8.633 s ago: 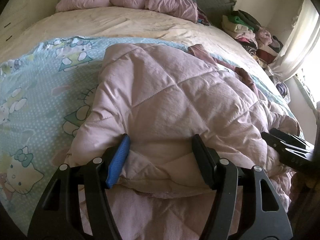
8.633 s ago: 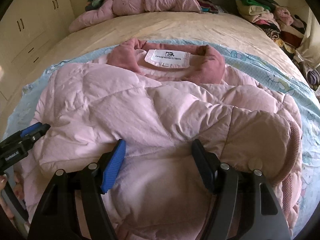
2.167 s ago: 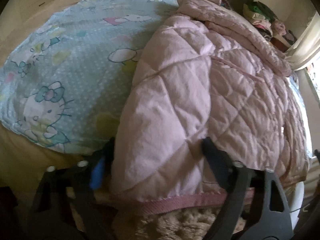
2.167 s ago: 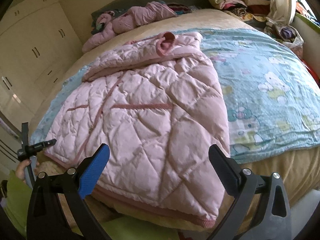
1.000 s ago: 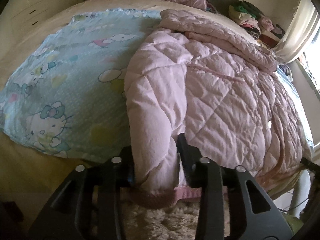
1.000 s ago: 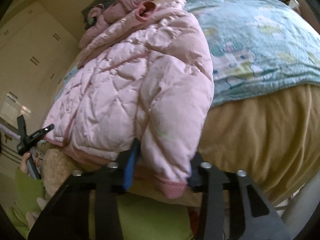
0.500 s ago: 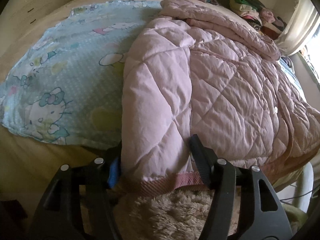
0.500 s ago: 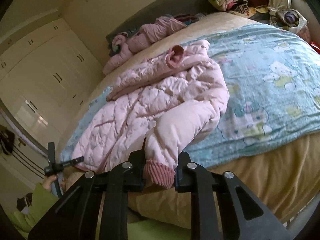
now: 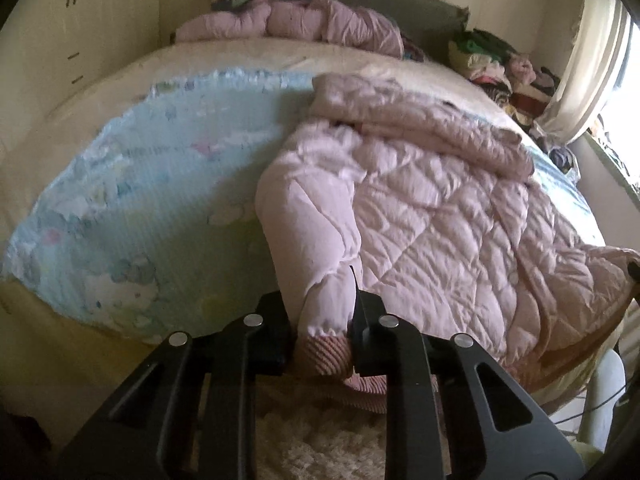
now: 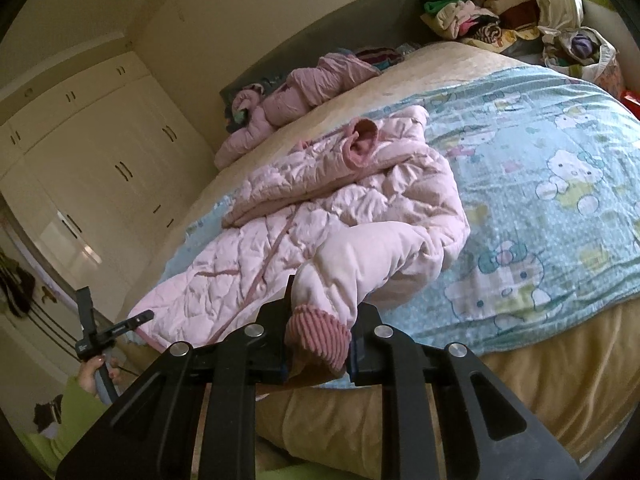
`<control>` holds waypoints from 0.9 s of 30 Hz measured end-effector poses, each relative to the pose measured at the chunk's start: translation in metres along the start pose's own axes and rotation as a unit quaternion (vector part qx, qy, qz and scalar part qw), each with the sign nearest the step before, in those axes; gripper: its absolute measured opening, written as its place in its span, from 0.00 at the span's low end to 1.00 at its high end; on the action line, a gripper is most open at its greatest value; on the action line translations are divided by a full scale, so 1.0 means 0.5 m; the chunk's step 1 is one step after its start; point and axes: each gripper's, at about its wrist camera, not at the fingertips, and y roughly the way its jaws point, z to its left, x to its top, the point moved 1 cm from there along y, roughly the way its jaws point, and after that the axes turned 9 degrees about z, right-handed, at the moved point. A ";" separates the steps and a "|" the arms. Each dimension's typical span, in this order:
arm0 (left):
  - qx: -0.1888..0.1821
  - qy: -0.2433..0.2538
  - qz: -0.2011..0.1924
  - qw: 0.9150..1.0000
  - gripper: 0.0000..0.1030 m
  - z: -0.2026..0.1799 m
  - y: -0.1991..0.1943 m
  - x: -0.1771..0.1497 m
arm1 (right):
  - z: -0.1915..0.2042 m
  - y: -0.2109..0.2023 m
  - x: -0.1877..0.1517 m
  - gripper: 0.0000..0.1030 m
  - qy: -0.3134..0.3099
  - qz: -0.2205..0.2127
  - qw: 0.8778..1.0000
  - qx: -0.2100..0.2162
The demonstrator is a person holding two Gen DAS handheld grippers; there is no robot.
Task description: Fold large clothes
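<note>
Clamping a ribbed cuff each, both grippers sit at the lower centre of their frames, over the near edge of the bed (image 9: 248, 60). The left gripper (image 9: 320, 336) pinches the cuff of one sleeve (image 9: 316, 240); the right gripper (image 10: 318, 336) pinches the other sleeve's cuff (image 10: 316, 334), lifted off the blanket (image 10: 540, 168). The pink quilted coat (image 10: 312, 216) lies across the blanket at mid-frame, collar toward the upper part. No lettering can be read; the blanket bears cartoon cat prints. Only the right view shows the left gripper from outside, at lower left, held by a hand (image 10: 94, 374) in a green sleeve, and the wardrobe (image 10: 92, 168). Only the left view shows the curtain (image 9: 588, 52) at upper right.
</note>
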 end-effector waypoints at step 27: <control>0.002 -0.003 -0.081 0.997 0.13 -0.042 -0.029 0.210 | 0.015 0.009 0.171 0.17 -0.027 -0.066 0.997 0.005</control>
